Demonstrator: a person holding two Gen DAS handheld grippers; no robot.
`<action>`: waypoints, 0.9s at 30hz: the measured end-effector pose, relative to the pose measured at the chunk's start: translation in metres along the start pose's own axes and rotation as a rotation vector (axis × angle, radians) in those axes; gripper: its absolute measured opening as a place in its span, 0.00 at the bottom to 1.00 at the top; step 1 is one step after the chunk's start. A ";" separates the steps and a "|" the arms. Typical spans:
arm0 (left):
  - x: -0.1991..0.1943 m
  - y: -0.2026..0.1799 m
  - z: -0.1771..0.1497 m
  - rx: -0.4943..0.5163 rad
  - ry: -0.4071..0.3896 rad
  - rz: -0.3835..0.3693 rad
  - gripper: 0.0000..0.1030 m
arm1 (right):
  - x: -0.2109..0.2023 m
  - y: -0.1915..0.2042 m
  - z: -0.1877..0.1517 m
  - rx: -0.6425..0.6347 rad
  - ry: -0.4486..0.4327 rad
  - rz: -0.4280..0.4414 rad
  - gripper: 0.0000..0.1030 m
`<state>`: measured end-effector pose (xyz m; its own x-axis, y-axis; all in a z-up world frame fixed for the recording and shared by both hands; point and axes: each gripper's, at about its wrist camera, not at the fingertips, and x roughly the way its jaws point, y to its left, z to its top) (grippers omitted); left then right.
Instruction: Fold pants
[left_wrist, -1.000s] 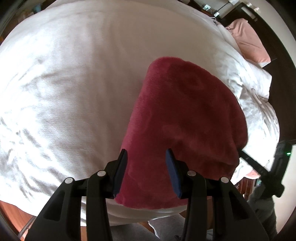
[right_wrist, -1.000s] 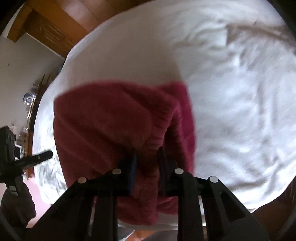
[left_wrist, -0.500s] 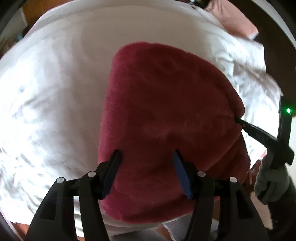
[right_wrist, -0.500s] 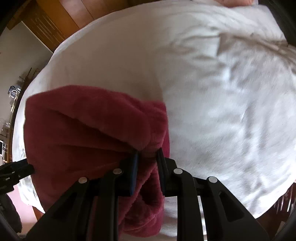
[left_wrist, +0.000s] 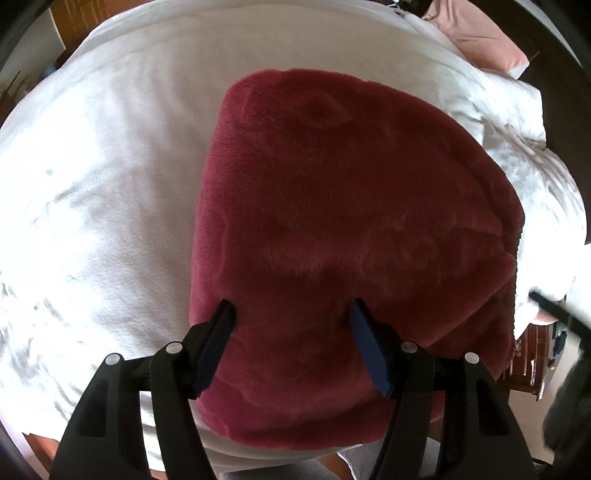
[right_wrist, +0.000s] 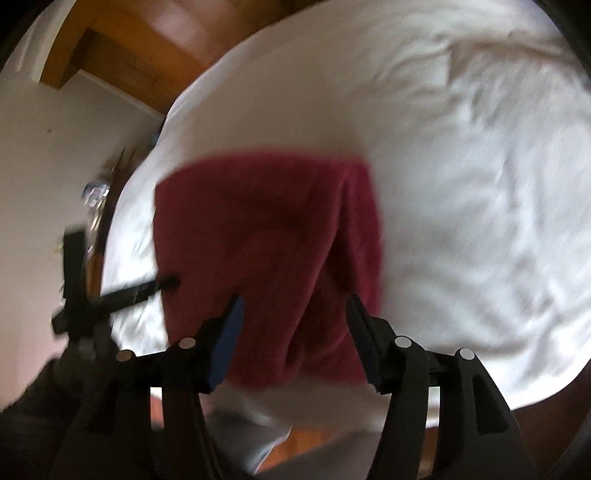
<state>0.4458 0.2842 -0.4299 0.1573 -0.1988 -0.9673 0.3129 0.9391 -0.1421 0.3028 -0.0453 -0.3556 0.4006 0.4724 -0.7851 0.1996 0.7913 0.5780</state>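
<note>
The dark red fleece pants (left_wrist: 351, 229) lie folded in a thick stack on the white bed (left_wrist: 110, 166), near its front edge. My left gripper (left_wrist: 291, 310) is open and empty, hovering over the near part of the stack. In the right wrist view the pants (right_wrist: 266, 240) show blurred, with a fold ridge on their right side. My right gripper (right_wrist: 293, 306) is open and empty just above their near edge. The left gripper also shows in the right wrist view (right_wrist: 110, 295) at the left.
A pink pillow (left_wrist: 480, 33) and rumpled white bedding (left_wrist: 517, 110) lie at the far right of the bed. A wooden floor (right_wrist: 122, 48) and a white wall (right_wrist: 55, 166) lie beyond the bed. Dark wooden furniture (left_wrist: 528, 369) stands by the bed's right side.
My right gripper has let go of the pants' edge, opened and pulled back. The pants have dropped flat onto the bed. My left gripper stays open over the stack.
</note>
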 end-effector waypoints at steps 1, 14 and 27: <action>0.000 0.000 0.000 -0.004 0.000 0.000 0.62 | 0.006 0.002 -0.008 -0.006 0.029 0.008 0.58; -0.007 -0.001 0.011 -0.004 -0.018 -0.007 0.65 | -0.002 -0.028 -0.015 0.022 -0.034 -0.326 0.00; -0.009 0.010 0.011 -0.013 -0.003 0.002 0.65 | -0.031 -0.005 0.000 0.044 -0.135 -0.072 0.68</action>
<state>0.4580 0.2921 -0.4199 0.1606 -0.1976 -0.9670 0.3008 0.9429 -0.1427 0.2889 -0.0642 -0.3343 0.4997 0.3567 -0.7893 0.2700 0.8017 0.5333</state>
